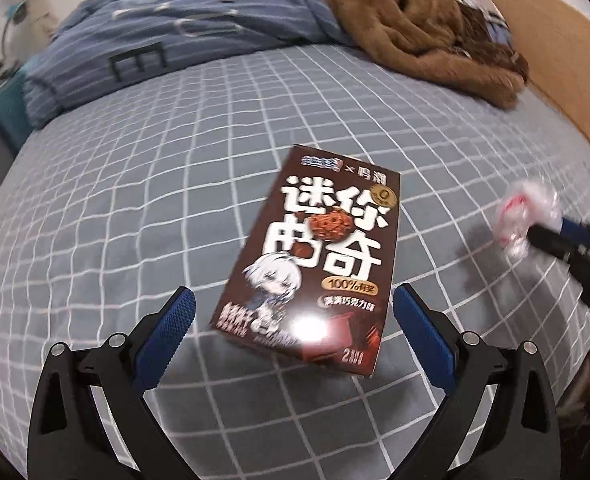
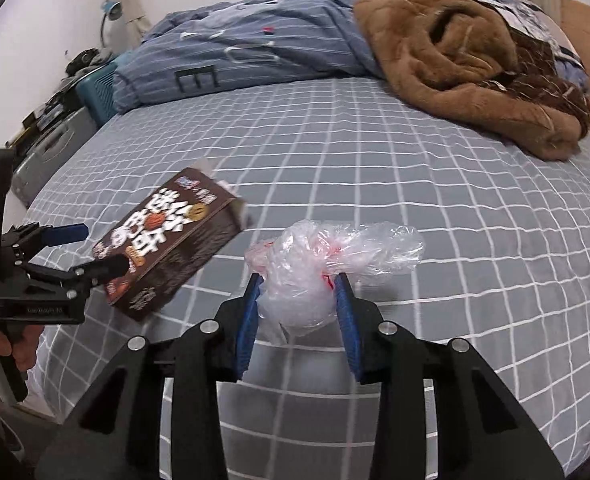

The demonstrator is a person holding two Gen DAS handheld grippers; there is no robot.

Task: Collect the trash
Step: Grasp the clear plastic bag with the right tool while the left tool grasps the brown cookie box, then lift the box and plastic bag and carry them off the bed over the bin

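A brown cookie box (image 1: pixel 315 248) with white lettering lies on the grey grid-pattern bed sheet (image 1: pixel 115 220). My left gripper (image 1: pixel 293 294) stands open, its blue pads (image 1: pixel 167 332) on either side of the box's near end with a gap on each side. From the right wrist view, the left gripper (image 2: pixel 103 248) straddles the box (image 2: pixel 167 244). My right gripper (image 2: pixel 298 280) is shut on a crumpled clear plastic bag (image 2: pixel 315 264) with red print, held just above the sheet. In the left wrist view that bag (image 1: pixel 523 216) and the right gripper (image 1: pixel 543 238) are at the right.
A blue striped duvet (image 2: pixel 247 52) and a brown fleece blanket (image 2: pixel 467 64) are heaped at the far end of the bed. A wooden panel (image 1: pixel 555 80) runs along the right side. A teal box (image 2: pixel 95 84) and a grey case (image 2: pixel 43 156) stand beyond the left edge.
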